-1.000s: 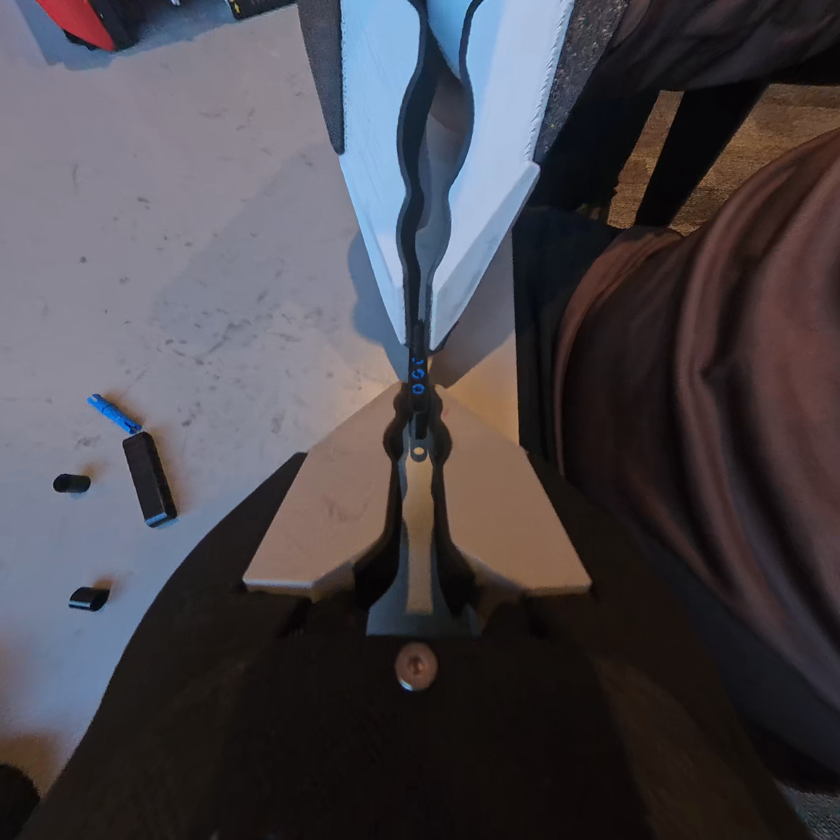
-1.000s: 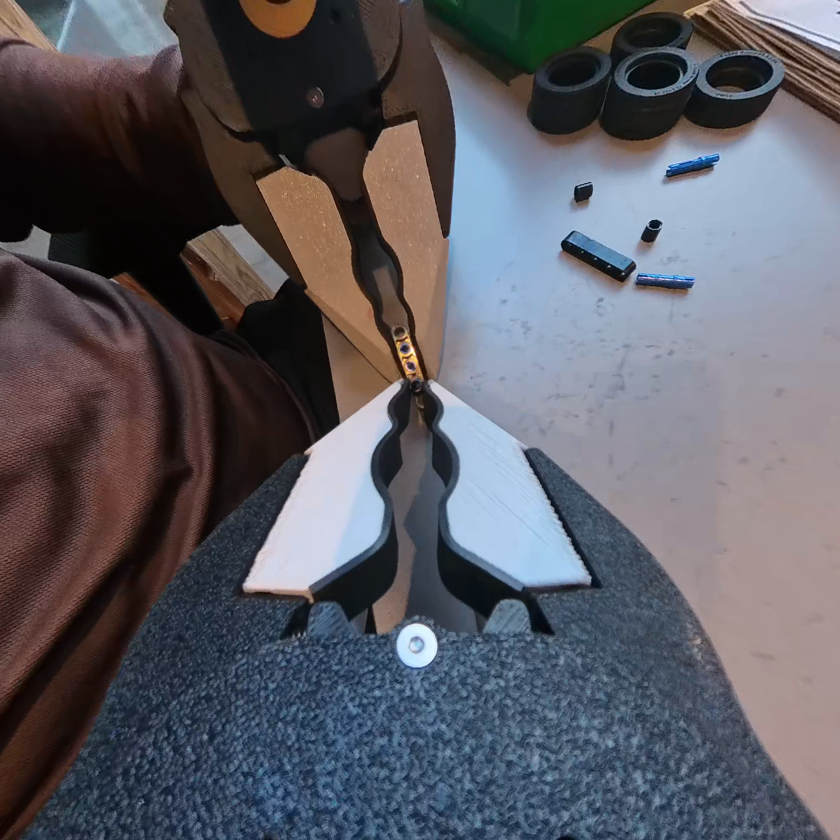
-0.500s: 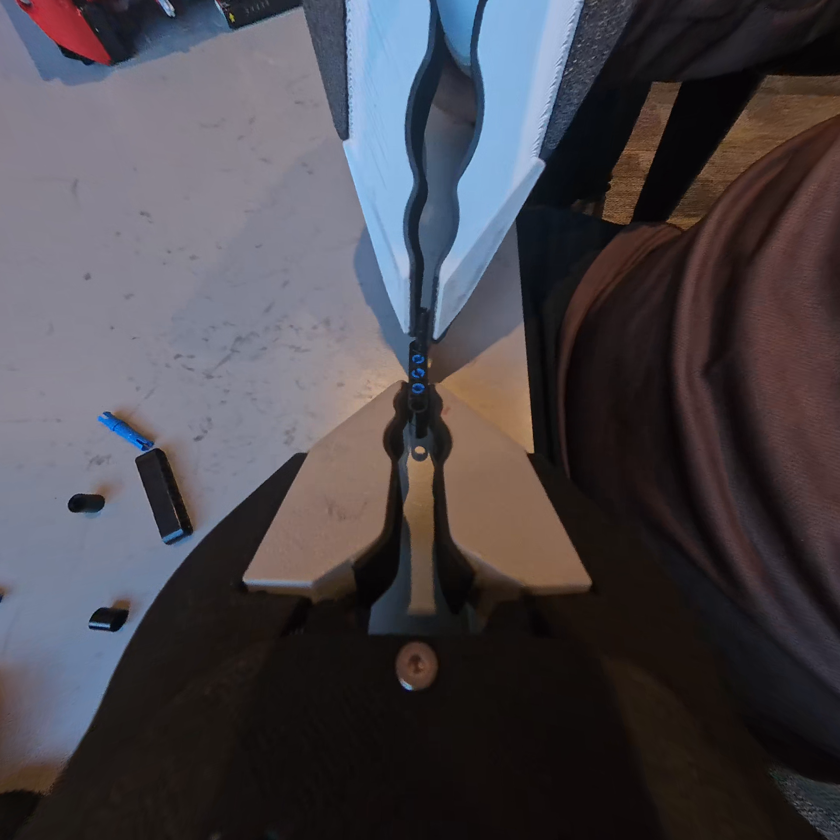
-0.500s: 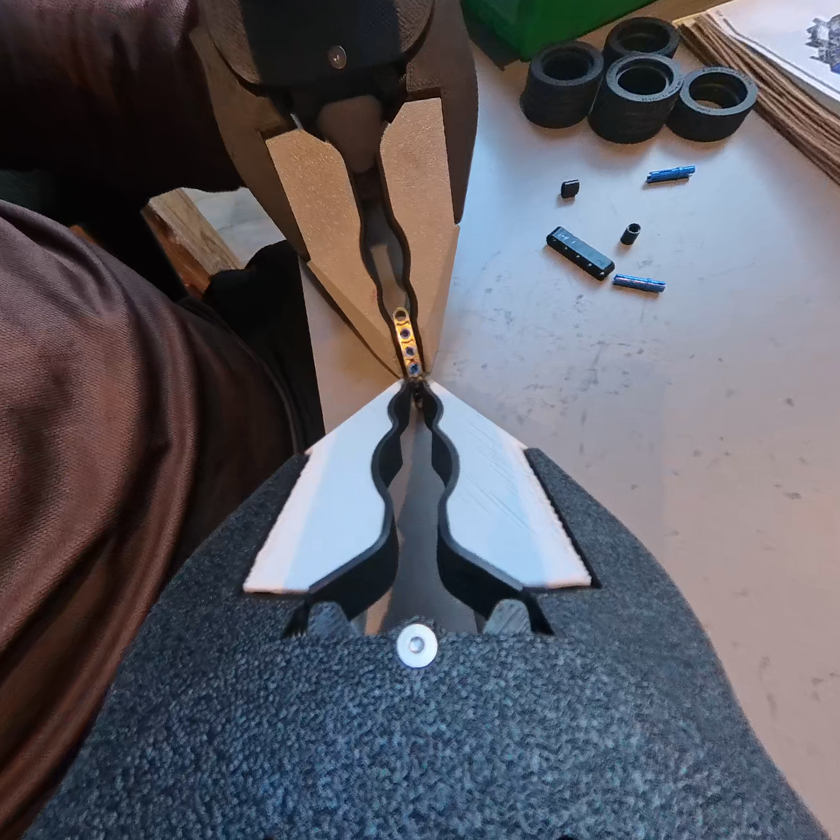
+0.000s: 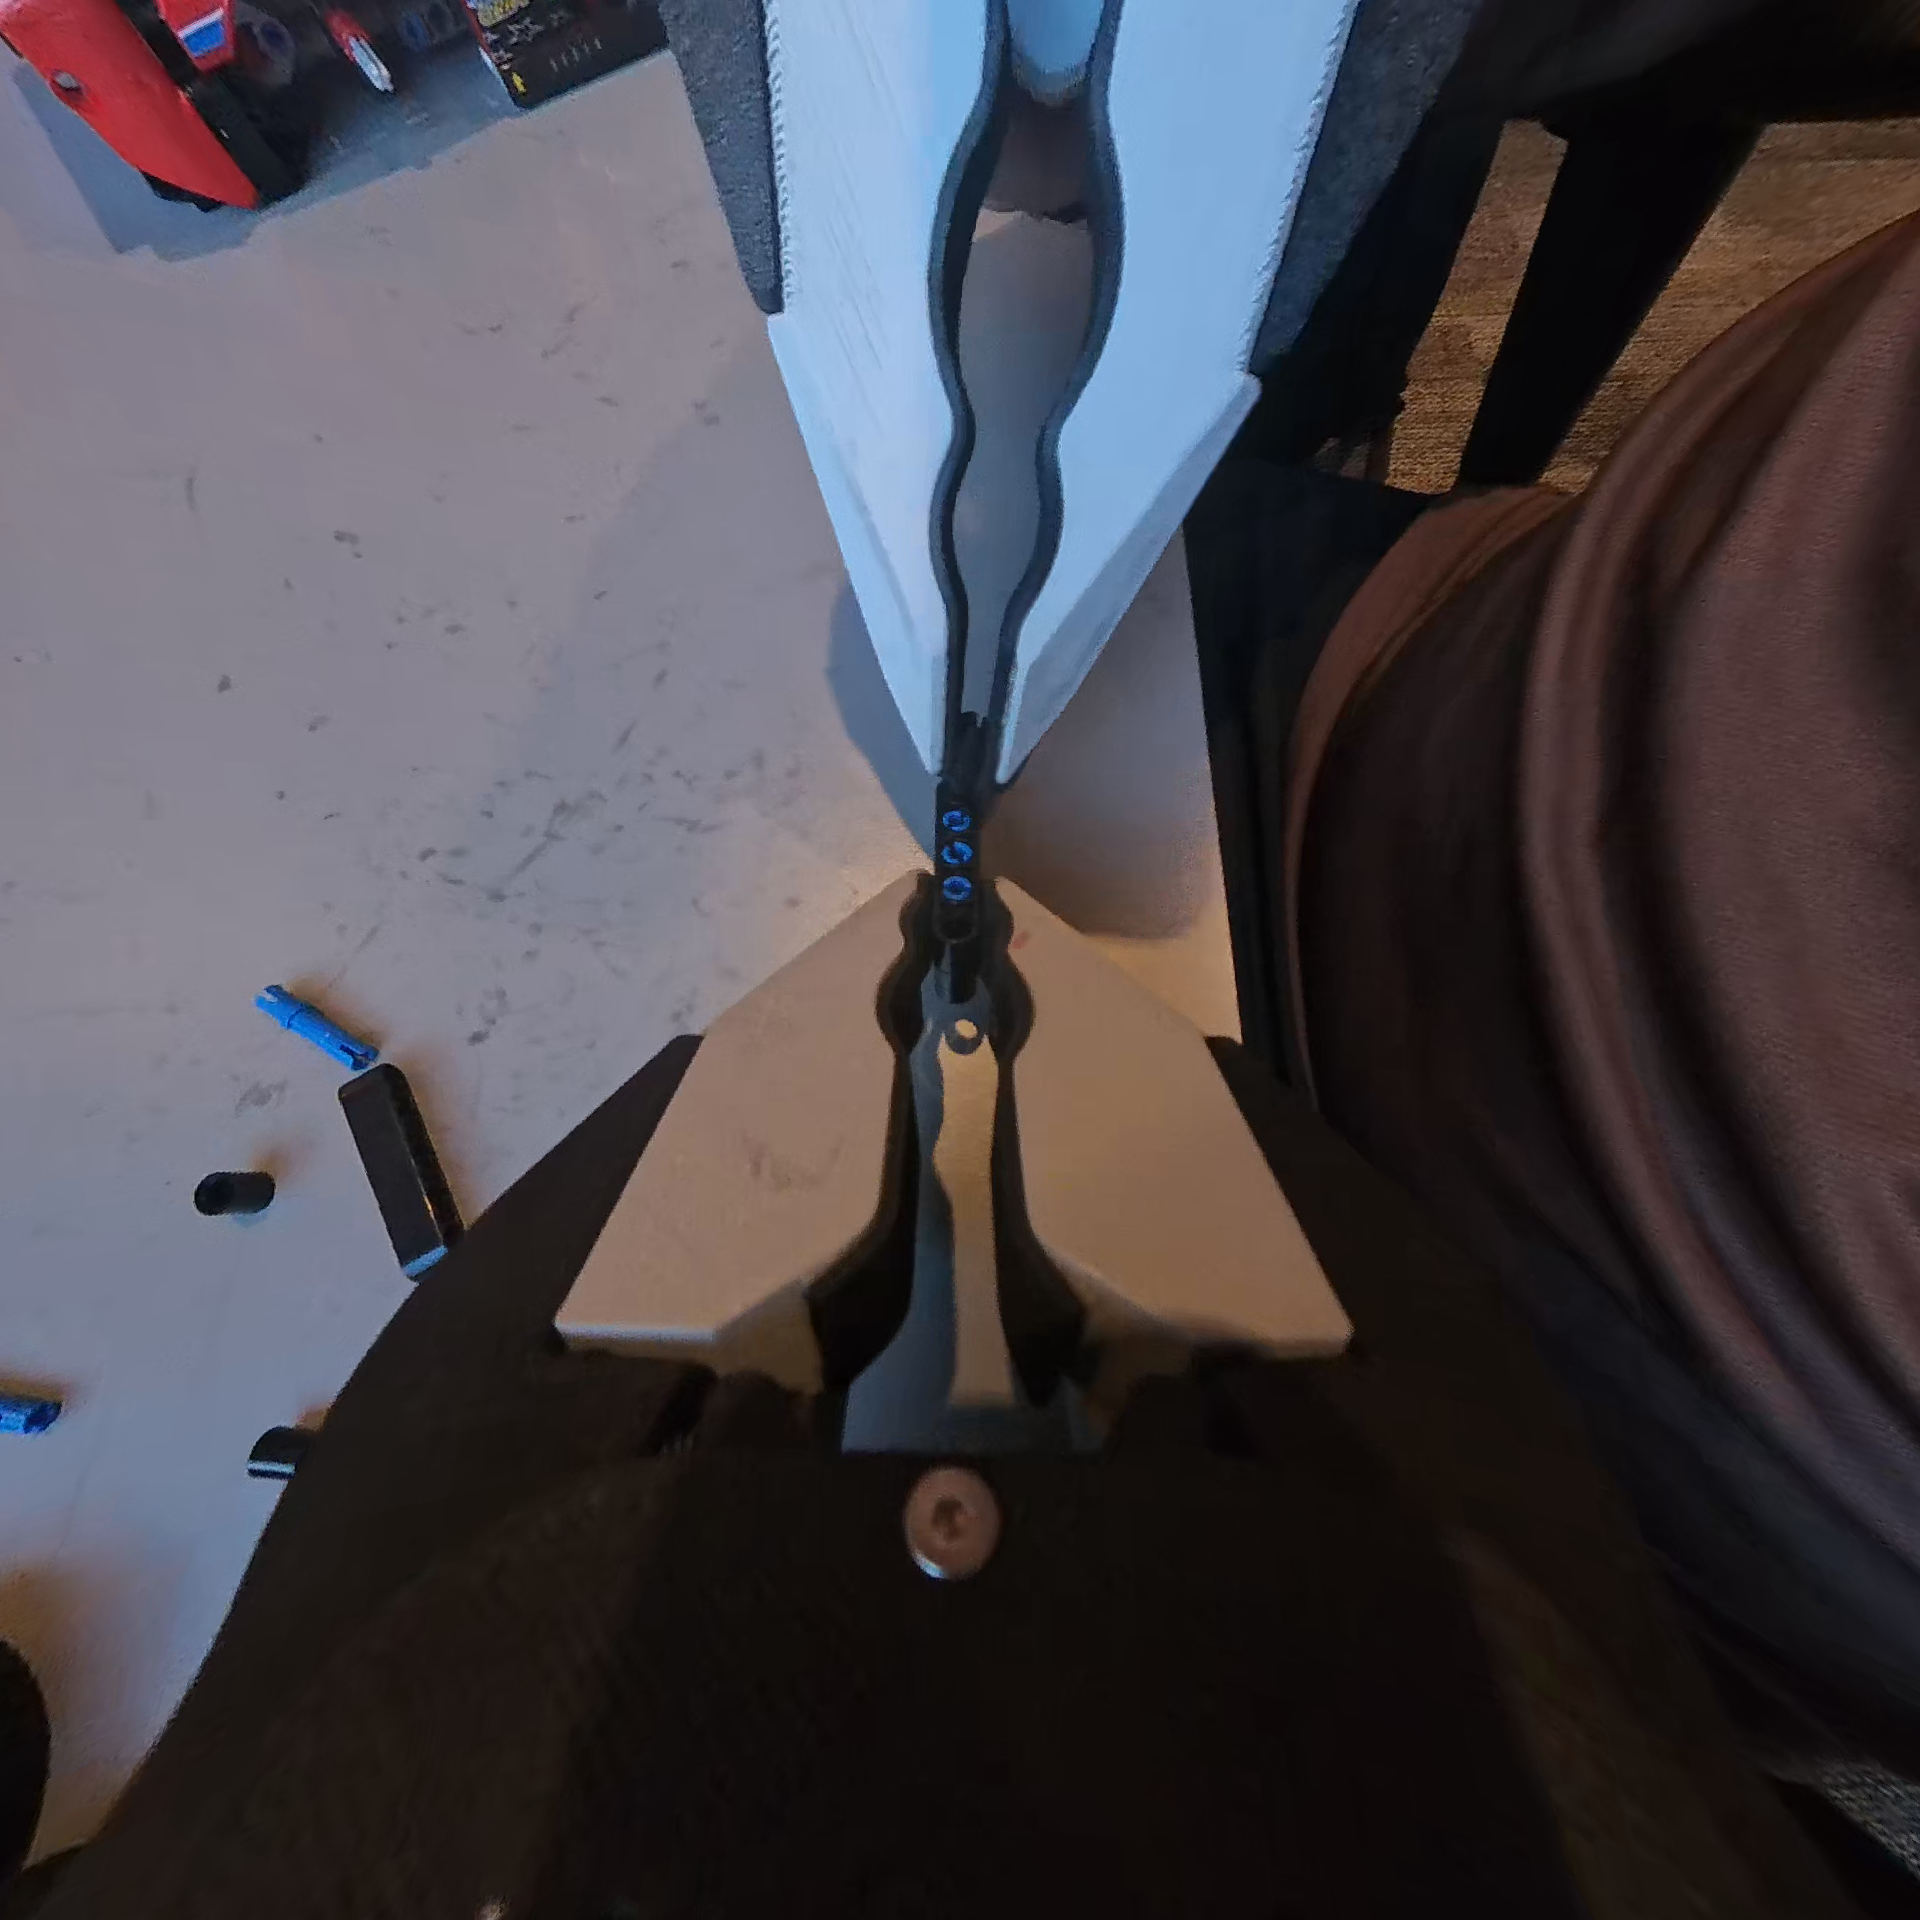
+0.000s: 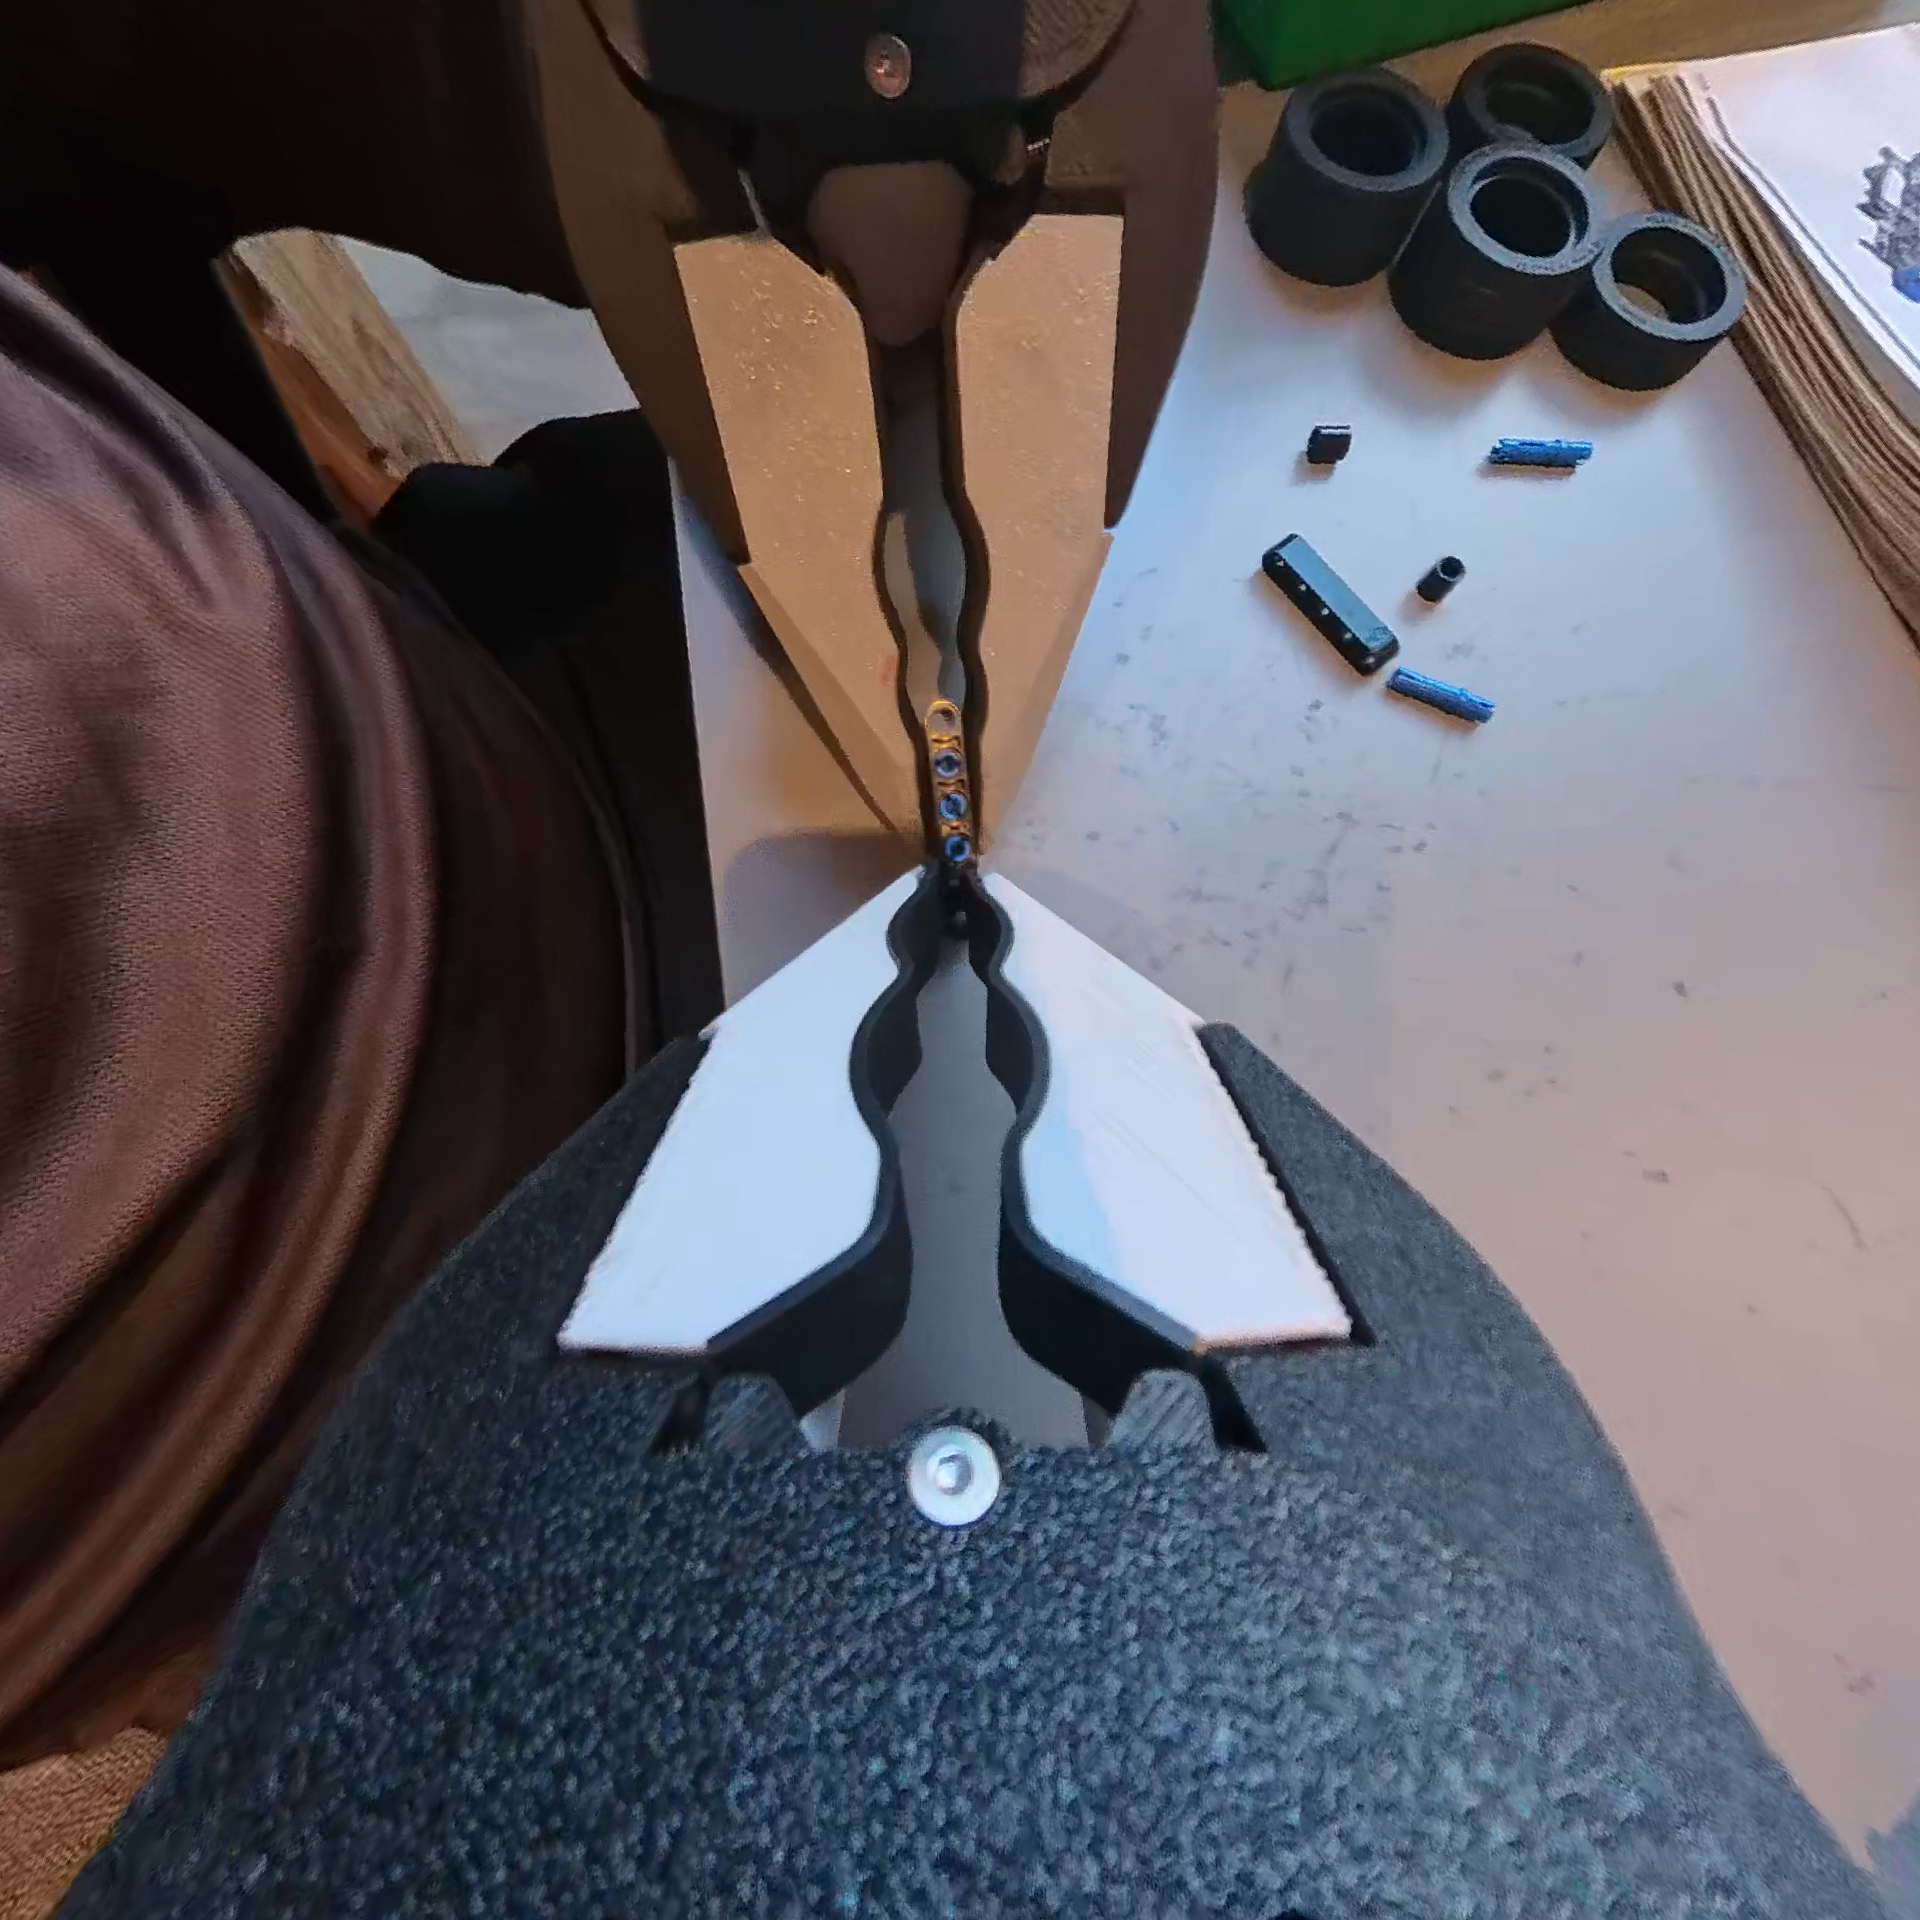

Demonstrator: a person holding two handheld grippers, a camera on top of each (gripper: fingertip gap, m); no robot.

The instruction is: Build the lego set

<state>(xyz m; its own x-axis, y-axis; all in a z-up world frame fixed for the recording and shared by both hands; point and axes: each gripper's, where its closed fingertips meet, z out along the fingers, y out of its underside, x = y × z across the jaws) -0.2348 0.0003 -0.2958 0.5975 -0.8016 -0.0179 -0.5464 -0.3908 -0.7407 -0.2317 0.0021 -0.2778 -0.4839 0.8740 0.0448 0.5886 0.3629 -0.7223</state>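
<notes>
A short black lego beam (image 5: 956,854) with three blue pins in its holes hangs in the air between my two grippers, which meet tip to tip. My left gripper (image 5: 956,914), with tan fingers, is shut on one end of the beam. My right gripper (image 6: 951,883), with white fingers, is shut on the black part at the other end. I cannot tell whether that part is the beam itself or a separate piece. The beam (image 6: 948,790) also shows in the right wrist view, inside the left gripper's (image 6: 940,821) jaws. The right gripper (image 5: 971,769) comes down from the top of the left wrist view.
Loose parts lie on the pale table (image 5: 416,520): a second black beam (image 6: 1330,603), blue pins (image 6: 1439,694), small black bushes (image 6: 1439,579) and several black tyres (image 6: 1496,208). A paper stack (image 6: 1766,343) lies at the right edge and a red box (image 5: 135,104) at the far left. A person's brown garment (image 6: 208,831) is close beside the grippers. Only a small space, under 4 cm, lies between the two pairs of fingers.
Both grippers stay shut on the beam and have shifted together a little. The loose parts have slid in both views, and a little more of the beam shows between the tips.
</notes>
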